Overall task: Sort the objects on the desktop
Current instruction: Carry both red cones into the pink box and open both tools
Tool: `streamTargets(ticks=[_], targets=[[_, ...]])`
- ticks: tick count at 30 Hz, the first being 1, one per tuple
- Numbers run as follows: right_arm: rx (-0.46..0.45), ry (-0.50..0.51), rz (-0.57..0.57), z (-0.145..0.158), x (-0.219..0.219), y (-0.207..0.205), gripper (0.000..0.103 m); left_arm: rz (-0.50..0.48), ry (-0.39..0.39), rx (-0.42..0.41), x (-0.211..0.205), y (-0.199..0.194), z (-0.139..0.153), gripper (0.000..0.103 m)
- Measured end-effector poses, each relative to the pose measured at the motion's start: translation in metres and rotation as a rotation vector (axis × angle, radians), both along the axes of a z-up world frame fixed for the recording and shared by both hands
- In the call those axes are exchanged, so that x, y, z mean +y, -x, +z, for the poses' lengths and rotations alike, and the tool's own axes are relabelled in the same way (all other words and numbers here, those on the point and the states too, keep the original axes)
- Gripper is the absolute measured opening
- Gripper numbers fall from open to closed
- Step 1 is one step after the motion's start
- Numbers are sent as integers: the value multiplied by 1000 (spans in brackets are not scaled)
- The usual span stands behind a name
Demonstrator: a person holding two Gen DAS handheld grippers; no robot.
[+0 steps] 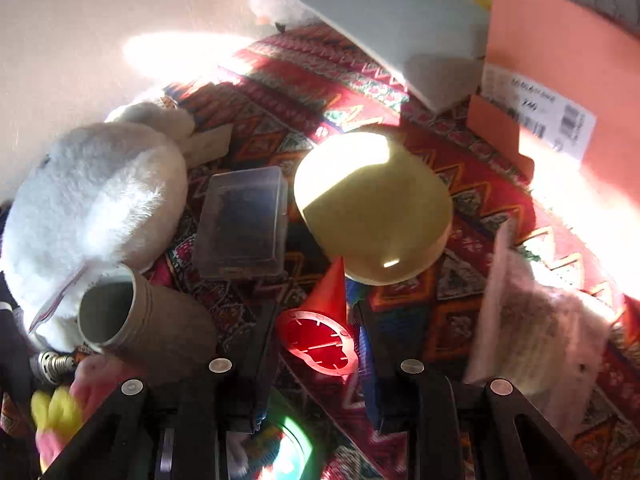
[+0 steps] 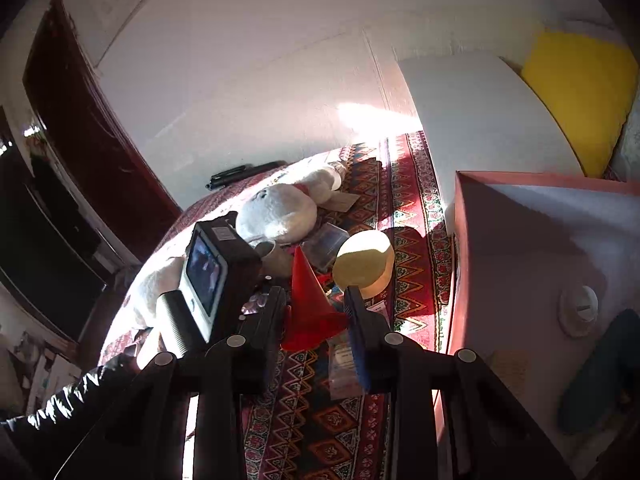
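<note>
Left wrist view, progress: we judge the sorting barely begun; the white plush toy [image 1: 92,208], the clear plastic case [image 1: 244,222], the round tan wooden box [image 1: 374,208] and the brown paper cup [image 1: 132,316] all lie loose on the red patterned cloth [image 1: 460,308] ahead of us.
Left wrist view, target: the red plastic cone [image 1: 328,320] lies tipped over between the fingers, base toward us.
Left wrist view, left gripper [image 1: 316,324]: its jaws stand wide, one on each side of the cone; we cannot tell whether they touch it, and nothing is gripped.
Right wrist view, progress: the pink-rimmed open box [image 2: 460,240] to our right already holds a white round disc [image 2: 580,312] and a dark blue object [image 2: 600,368].
Right wrist view, right gripper [image 2: 316,312]: parted wide and empty, it hangs above the cloth, level and pointing forward; the cone appears between its fingers, farther off.
Right wrist view, other hand: a black glossy sleeve [image 2: 60,404] reaches in from the left, ending at the left tool's camera screen [image 2: 204,276].
</note>
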State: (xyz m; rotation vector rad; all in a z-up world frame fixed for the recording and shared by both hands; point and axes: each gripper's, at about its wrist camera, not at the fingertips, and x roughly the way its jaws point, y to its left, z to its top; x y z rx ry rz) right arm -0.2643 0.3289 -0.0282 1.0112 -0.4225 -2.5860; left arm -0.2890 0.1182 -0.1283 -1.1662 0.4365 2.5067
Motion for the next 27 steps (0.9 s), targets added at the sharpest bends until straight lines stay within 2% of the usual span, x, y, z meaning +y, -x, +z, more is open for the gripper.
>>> streamTargets(ticks=[3,7,10,16,21,24,27], targets=[[15,-1,-7,3,-2,-4,32,23,-80,62,-3,-32,32,31],[41,-3,-39,15,-2,-14,32,42,-143,144,0,-74,73,31],[116,-14,-77,40,-1,-34,32,57,-193,204,4,-107,105,31],[304,-40,-216,94,13,-92,32,37,-288,311,29,-136,165,31],[437,-45,-390,129,42,-142,32,-34,-413,331,60,-165,203,31],[508,-39,-500,142,63,-173,32,-103,-431,341,92,-172,213,31],[526,-29,-586,145,86,-193,32,-164,-438,325,126,-171,218,31]])
